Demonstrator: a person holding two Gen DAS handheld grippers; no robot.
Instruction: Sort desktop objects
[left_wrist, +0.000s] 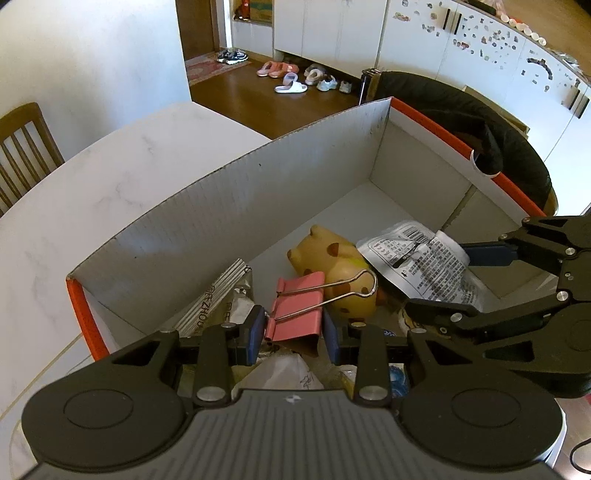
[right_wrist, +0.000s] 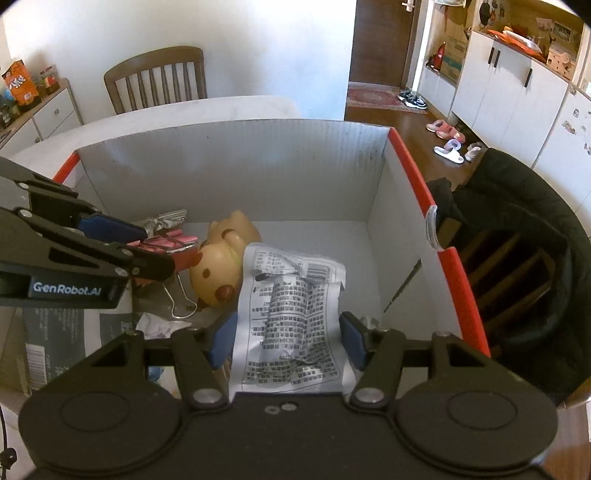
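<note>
Inside the cardboard box (left_wrist: 229, 206), the left wrist view shows the left gripper (left_wrist: 294, 332) clamping a pink binder clip (left_wrist: 295, 314), just before a toy pig (left_wrist: 332, 266). In the right view, the right gripper (right_wrist: 288, 339) stands half-open around a crinkled printed packet (right_wrist: 291, 314) beside that pig.

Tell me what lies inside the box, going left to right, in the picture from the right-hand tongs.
Pink binder clip → tan spotted toy animal → crumpled printed packet, which sits between the fingers of the right tongs. The left tongs reach in at the clip.
</note>
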